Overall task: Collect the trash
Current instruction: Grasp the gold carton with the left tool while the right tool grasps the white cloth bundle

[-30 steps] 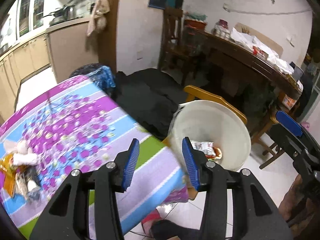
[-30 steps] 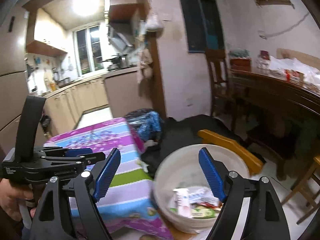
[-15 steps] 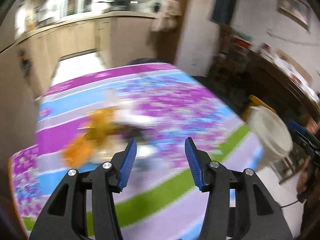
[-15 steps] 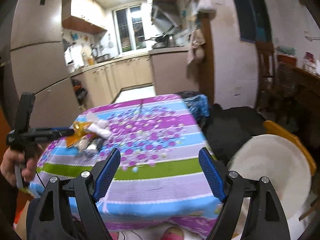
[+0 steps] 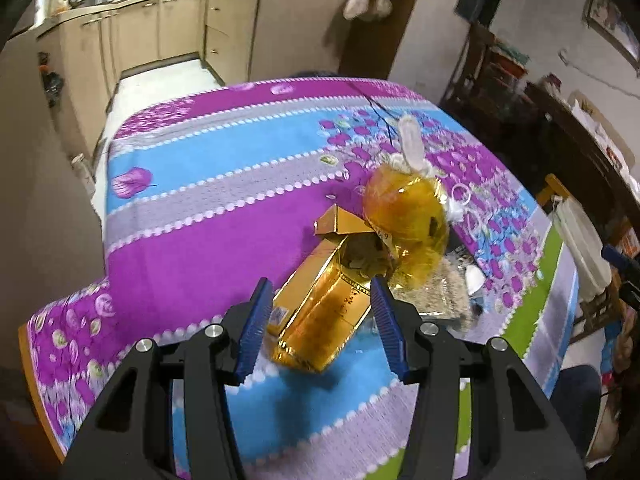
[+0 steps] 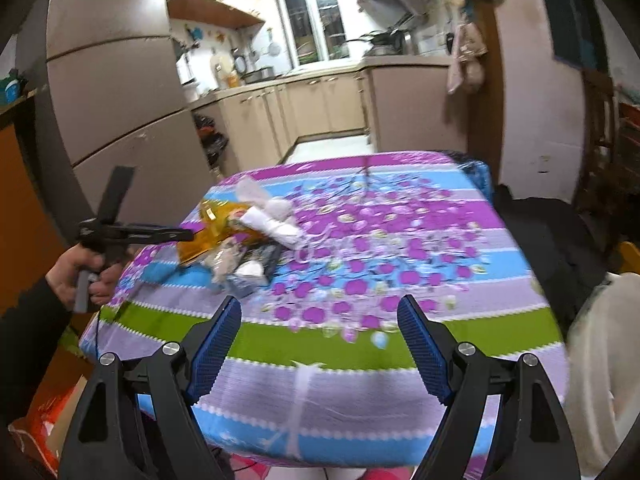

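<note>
Between the left gripper's (image 5: 318, 326) open, just-widened jaws lies a shiny gold rectangular carton (image 5: 320, 312), long axis pointing away, untouched; right gripper (image 6: 320, 344) open, farther.

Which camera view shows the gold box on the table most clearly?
The left wrist view: the gold box lies close, framed between the open left gripper, with its opened flap visible. The right wrist view shows it only small and blurred, partly behind that gripper.
</note>
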A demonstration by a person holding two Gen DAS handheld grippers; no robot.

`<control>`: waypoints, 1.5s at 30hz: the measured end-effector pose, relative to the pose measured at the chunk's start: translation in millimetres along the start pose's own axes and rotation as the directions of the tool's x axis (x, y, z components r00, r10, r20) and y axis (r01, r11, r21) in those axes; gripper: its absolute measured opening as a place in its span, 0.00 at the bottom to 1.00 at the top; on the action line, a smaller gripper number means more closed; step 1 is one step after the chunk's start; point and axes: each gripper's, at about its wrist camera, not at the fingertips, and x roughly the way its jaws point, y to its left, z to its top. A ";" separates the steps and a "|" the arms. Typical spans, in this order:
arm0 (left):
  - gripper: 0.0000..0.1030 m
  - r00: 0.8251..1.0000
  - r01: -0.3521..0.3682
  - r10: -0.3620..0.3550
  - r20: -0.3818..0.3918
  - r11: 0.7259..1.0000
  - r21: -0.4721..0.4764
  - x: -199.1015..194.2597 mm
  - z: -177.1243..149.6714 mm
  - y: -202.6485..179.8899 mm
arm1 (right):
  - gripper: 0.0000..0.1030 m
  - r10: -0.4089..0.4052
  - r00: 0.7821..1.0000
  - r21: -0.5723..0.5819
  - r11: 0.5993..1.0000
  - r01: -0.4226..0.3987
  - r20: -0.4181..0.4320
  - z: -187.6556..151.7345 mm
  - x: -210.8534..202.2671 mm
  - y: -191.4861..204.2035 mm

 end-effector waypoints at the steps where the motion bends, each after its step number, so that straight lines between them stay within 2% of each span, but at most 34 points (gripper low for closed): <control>1: 0.47 1.000 -0.004 0.004 -0.007 1.000 0.017 3.1 0.1 -0.1 | 0.78 0.017 1.000 -0.010 1.000 -0.017 -0.013 2.1 6.6 4.4; 5: 0.47 1.000 0.001 0.000 -0.007 0.998 0.056 7.1 -0.2 -0.7 | 0.78 0.081 0.996 -0.029 0.996 -0.082 -0.039 8.3 25.8 17.5; 8: 0.45 1.000 -0.031 0.031 0.004 0.994 0.101 8.1 -4.5 -8.8 | 0.78 0.119 0.991 -0.035 0.992 -0.121 -0.060 12.8 42.9 26.8; 11: 0.33 0.999 -0.051 0.050 0.009 0.994 0.096 7.3 -8.2 -10.2 | 0.78 0.147 0.986 -0.040 0.988 -0.150 -0.083 16.6 62.6 37.6; 13: 0.18 0.999 -0.050 0.050 0.001 0.994 0.093 7.4 -12.6 -9.1 | 0.78 0.156 0.984 -0.046 0.986 -0.160 -0.090 18.1 68.7 41.5; 19: 0.18 0.999 -0.045 0.046 -0.007 0.993 0.110 4.8 -17.7 -11.2 | 0.78 0.177 0.979 -0.064 0.981 -0.184 -0.102 20.4 82.5 53.8; 24: 0.22 1.000 0.000 0.000 0.011 0.999 0.033 4.0 -6.3 -5.5 | 0.78 0.188 0.977 -0.102 0.975 -0.198 -0.102 25.3 86.0 56.4; 28: 0.24 0.999 -0.035 0.036 -0.009 0.997 0.063 14.3 -5.4 -15.9 | 0.78 0.186 0.977 -0.150 0.968 -0.201 -0.109 33.2 91.8 56.5; 32: 0.24 1.000 -0.021 0.022 -0.013 0.999 0.049 14.3 -6.6 -15.9 | 0.78 0.186 0.975 -0.206 0.956 -0.208 -0.124 45.3 104.1 55.8; 38: 0.23 1.000 -0.002 0.004 -0.022 0.998 0.068 13.7 -18.2 -27.0 | 0.74 0.168 0.971 -0.261 0.943 -0.208 -0.168 64.5 138.5 45.1; 42: 0.30 1.000 -0.007 0.008 -0.024 0.999 0.032 15.0 -18.7 -23.5 | 0.74 0.123 0.969 -0.326 0.926 -0.190 -0.216 75.9 168.5 41.0; 45: 0.31 0.999 -0.009 0.010 -0.034 0.999 0.036 15.3 -17.7 -23.9 | 0.70 0.121 0.960 -0.338 0.919 -0.204 -0.251 85.1 190.5 38.6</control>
